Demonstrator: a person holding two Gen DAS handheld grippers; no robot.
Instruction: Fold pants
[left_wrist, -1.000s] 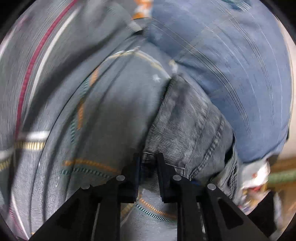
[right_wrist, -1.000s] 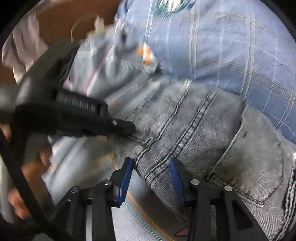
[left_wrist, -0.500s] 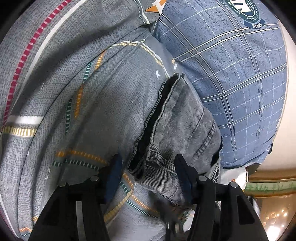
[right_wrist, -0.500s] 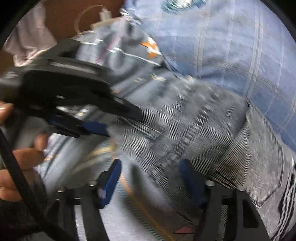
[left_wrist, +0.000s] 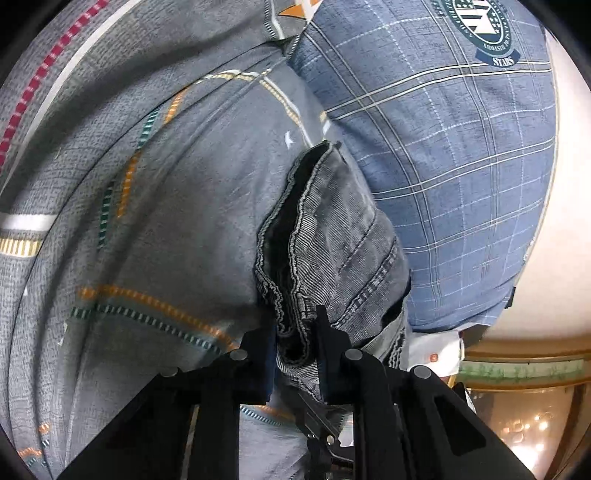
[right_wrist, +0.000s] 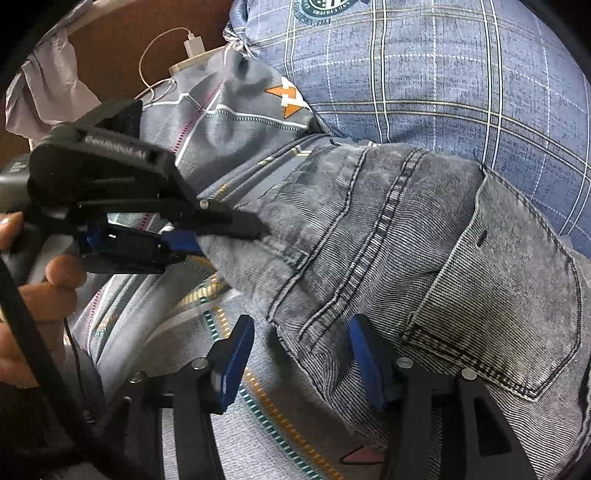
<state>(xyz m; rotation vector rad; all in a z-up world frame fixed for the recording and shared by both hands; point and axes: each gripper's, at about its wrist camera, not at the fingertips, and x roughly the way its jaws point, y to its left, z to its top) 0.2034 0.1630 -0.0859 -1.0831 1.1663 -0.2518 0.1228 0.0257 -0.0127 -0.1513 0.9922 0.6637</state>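
Left wrist view: the left gripper (left_wrist: 291, 354) is clamped on the bunched hem edges of the grey denim pants (left_wrist: 332, 236), its jaws having just closed to a narrow gap with the stacked layers pinched between the pads. The pants lie folded into a thick stack on the grey patterned bedsheet (left_wrist: 166, 221), their far side running along the edge of a blue plaid pillow (left_wrist: 443, 147). The grip takes all the edges at once, which I judge is meant to keep the layers aligned while the stack is shifted or doubled over. A white item (left_wrist: 436, 352) shows past the near edge of the pillow; I cannot tell what it is.

Right wrist view: the right gripper (right_wrist: 301, 363) stands about half open, its jaws having just widened. The blue pads (right_wrist: 236, 354) straddle the lower edge of the pants (right_wrist: 406, 240) without visibly pressing on it, so I judge that nothing is held on this side. The placement suggests a bite on the near edge is being set up. The left gripper (right_wrist: 225, 230), carried by a hand (right_wrist: 40, 280), enters from the left and bites the end of the pants. The back pocket (right_wrist: 509, 295) faces up. A white charger and cable (right_wrist: 192, 48) lie beyond the sheet's far edge, clear of the work.
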